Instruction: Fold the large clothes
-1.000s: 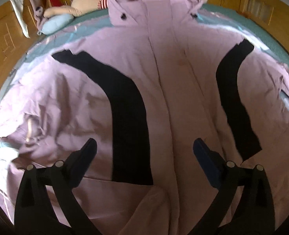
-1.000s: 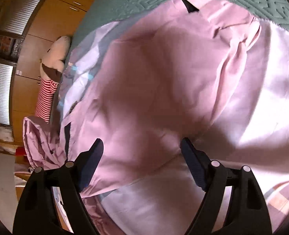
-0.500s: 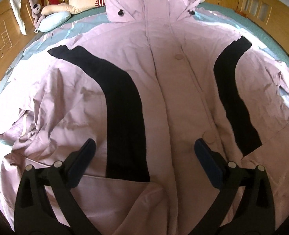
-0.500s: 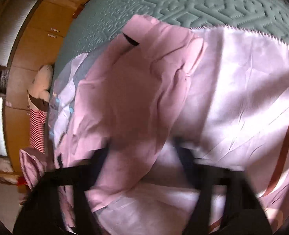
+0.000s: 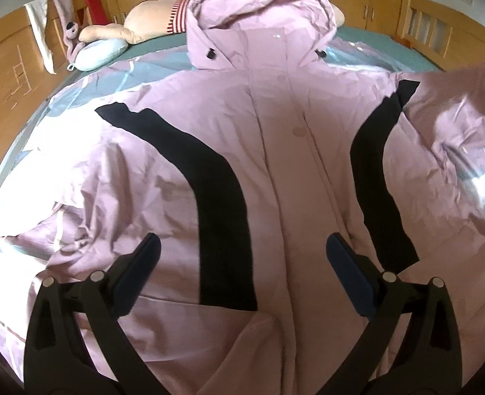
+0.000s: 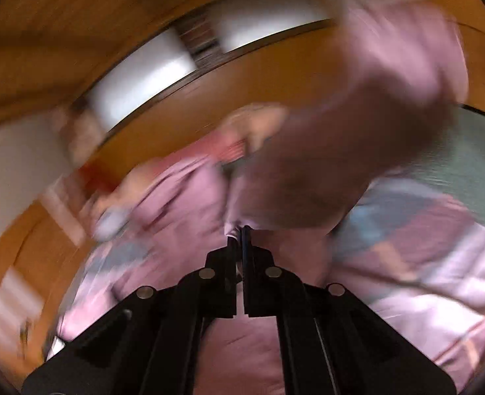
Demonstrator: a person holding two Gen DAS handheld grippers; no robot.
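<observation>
There was one big pink hooded jacket (image 5: pixel 275 171) spread out on one bed with a green cover (image 5: pixel 374 46). The jacket had two curved black stripes (image 5: pixel 216 204) down its front and two small black toggles (image 5: pixel 211 54) by the hood. One tan stuffed toy with a red-and-white striped band (image 5: pixel 150 19) lay near one pale blue pillow (image 5: pixel 101 53). There were two black grippers, one left (image 5: pixel 242 276) and one right (image 6: pixel 241 240).
</observation>
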